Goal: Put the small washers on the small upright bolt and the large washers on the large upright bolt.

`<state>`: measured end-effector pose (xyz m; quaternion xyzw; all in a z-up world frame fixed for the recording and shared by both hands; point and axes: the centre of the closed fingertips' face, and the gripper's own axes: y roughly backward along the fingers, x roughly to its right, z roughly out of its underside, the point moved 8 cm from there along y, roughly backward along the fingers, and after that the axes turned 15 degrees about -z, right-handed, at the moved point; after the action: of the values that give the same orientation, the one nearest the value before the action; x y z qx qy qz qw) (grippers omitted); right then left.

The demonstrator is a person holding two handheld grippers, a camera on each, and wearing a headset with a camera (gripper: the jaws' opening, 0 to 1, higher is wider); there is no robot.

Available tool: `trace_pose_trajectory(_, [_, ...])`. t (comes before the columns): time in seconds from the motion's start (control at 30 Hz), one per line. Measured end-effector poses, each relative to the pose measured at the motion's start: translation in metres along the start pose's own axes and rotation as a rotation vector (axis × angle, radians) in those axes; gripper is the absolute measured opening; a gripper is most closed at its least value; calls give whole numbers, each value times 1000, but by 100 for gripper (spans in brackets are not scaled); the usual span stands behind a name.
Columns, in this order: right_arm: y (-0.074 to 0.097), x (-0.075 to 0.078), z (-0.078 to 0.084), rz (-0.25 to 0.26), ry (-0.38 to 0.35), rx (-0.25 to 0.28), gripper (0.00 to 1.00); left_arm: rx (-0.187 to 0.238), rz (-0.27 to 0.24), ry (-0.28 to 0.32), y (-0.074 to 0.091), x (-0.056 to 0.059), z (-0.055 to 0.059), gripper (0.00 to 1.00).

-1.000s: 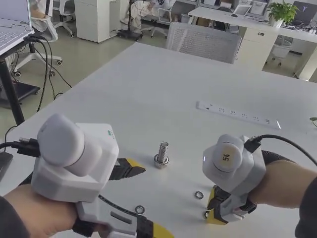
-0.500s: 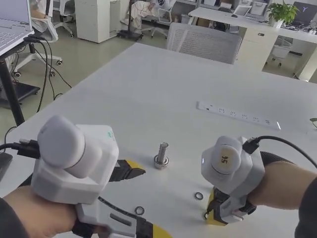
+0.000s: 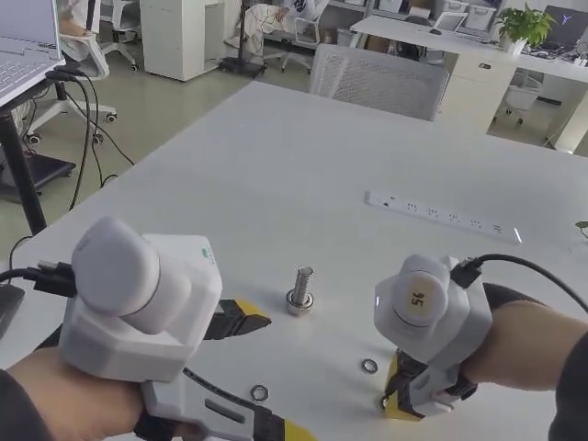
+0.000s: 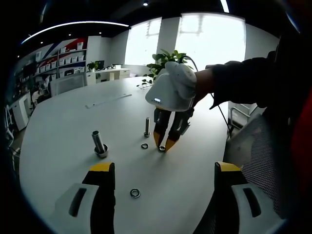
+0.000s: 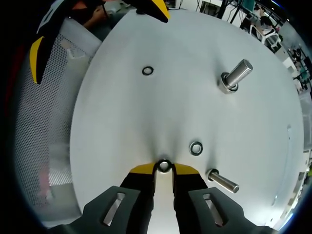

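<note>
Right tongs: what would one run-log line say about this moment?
right tongs: shut on washer at table | left tongs: open, hovering | large bolt: upright | small bolt: upright | loose washer: before left tongs

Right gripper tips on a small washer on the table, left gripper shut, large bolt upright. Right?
Not quite. The left gripper is open: the left gripper view shows its jaws wide apart. The rest holds: right gripper tips on the small washer, large bolt upright.
</note>
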<state>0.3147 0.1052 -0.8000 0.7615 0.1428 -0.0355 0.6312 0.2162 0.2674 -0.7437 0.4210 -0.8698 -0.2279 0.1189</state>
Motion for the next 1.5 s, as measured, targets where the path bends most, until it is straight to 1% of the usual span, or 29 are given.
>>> trace_pose_trajectory(0.27, [4,-1,3,-4,-14,7,14,-1,2,-2,0,0,0,83])
trace_pose_trajectory(0.37, [5,0,6,-3,-19,3,14,1,2,-1,0,0,-1,83])
trace_pose_trajectory(0.7, [15,-2,22,6,-52,3,14,1,5,-4,-1,0,-2,83])
trace_pose_trajectory(0.87, [21,-2,30,12,-73,11,14,1,5,-5,-2,0,-2,83])
trace_pose_trajectory(1.13, [36,-4,38,30,-88,7,14,3,5,-5,-3,1,-2,83])
trace_pose_trajectory(1.23, [42,-5,37,36,-89,11,14,3,6,-6,-3,1,-2,83])
trace_pose_trajectory(1.4, [52,-4,38,49,-83,0,14,6,5,-5,-2,1,-2,83])
trace_pose_trajectory(1.5, [62,-3,37,62,-79,-4,14,6,6,-6,-2,2,-1,83])
